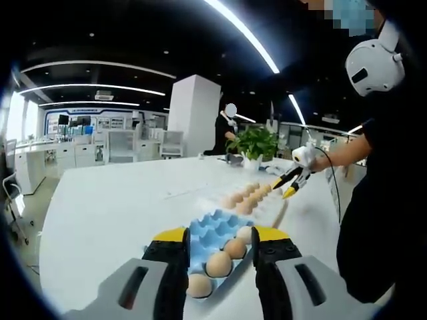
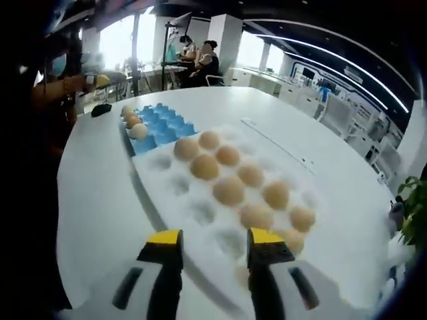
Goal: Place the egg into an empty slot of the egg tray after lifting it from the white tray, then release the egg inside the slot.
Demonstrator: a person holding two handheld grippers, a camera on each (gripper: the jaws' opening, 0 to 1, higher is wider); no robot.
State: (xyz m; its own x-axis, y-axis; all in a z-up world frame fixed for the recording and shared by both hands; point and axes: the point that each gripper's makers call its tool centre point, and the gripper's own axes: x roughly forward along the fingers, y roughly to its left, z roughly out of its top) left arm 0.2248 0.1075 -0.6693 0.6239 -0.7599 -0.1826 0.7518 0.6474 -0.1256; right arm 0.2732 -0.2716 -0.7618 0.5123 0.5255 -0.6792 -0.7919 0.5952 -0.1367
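The blue egg tray [image 1: 207, 233] lies just beyond my left gripper [image 1: 220, 235], which hovers open over it with nothing held. Several eggs [image 1: 218, 264] fill the tray's near row. Farther off sits the white tray [image 1: 230, 190] with several eggs [image 1: 243, 199]. Above its right end a hand holds the right gripper [image 1: 283, 189], tips apart. In the right gripper view, my right gripper [image 2: 215, 239] is open and empty over the near end of the white tray [image 2: 167, 187]. Brown eggs [image 2: 229, 190] lie ahead, and the blue egg tray [image 2: 163, 123] with three eggs [image 2: 138, 131] lies beyond.
A potted plant [image 1: 253, 143] stands at the far table edge behind the white tray. A person in dark clothes [image 1: 380, 200] stands along the table's right side. A small black object [image 2: 101, 109] lies by the blue tray. Wide white tabletop [image 1: 113, 200] spreads left.
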